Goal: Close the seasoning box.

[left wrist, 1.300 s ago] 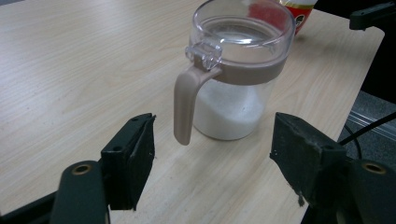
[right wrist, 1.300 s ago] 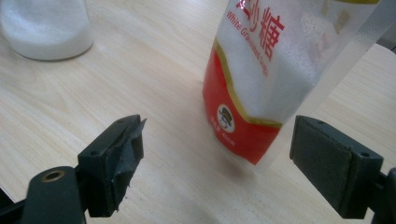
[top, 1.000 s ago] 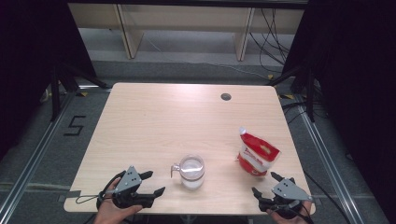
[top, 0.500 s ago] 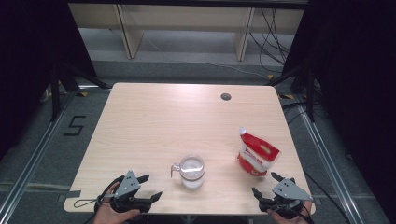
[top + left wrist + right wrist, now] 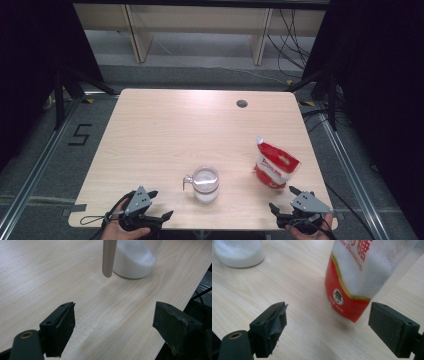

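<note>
A clear glass mug [image 5: 206,183] holding white sugar stands near the table's front middle, its handle [image 5: 187,181] pointing left. A red and white sugar bag [image 5: 275,165] stands upright to its right. My left gripper [image 5: 161,203] rests at the front edge, left of the mug, open. Its jaws have just been opening, with only bare wood between them. Its own view has the mug [image 5: 132,260] and handle [image 5: 109,257] ahead of the left gripper [image 5: 115,327]. My right gripper [image 5: 284,198] is open just in front of the bag [image 5: 354,277], apart from it.
The wooden table [image 5: 175,130] has a round cable hole [image 5: 242,103] at the back right. Black curtains hang on both sides, and shelving stands behind. A floor mark shaped like a 5 [image 5: 80,134] lies to the left. The mug [image 5: 237,252] is at the right gripper view's upper left.
My left gripper has drawn back slightly toward the table's near edge, and its jaws have spread wider. The right gripper, mug and bag have not moved.
</note>
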Available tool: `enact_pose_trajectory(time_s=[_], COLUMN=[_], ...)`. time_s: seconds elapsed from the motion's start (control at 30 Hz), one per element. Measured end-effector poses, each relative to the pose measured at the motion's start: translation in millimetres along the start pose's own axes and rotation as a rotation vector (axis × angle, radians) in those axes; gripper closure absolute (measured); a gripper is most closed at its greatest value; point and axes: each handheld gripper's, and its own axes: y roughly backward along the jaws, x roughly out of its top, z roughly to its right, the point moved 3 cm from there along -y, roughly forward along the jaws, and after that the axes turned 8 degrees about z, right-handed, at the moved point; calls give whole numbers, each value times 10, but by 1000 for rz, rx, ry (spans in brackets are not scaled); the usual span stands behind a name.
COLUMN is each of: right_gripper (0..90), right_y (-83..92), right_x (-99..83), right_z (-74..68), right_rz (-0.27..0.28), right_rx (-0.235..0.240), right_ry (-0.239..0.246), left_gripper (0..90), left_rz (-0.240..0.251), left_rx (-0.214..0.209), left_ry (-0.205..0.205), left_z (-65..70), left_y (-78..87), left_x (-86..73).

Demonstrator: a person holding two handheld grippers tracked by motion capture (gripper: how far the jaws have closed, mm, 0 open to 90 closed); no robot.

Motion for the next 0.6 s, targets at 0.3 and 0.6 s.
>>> enact_pose_trajectory(time_s=[0.3,0.6], right_gripper=[158,158], right_y=[-6,-14], right_x=[-29,-60], right_z=[14,64], right_rz=[-17,-20], right_rx=[-13,-32], right_ry=[-23,-14], left_gripper=[173,172], left_rz=[-15,-4], left_rx=[0,13], left_ry=[-11,26], left_z=[-15,-25], left_y=[-2,-27], left_x=[-11,-34])
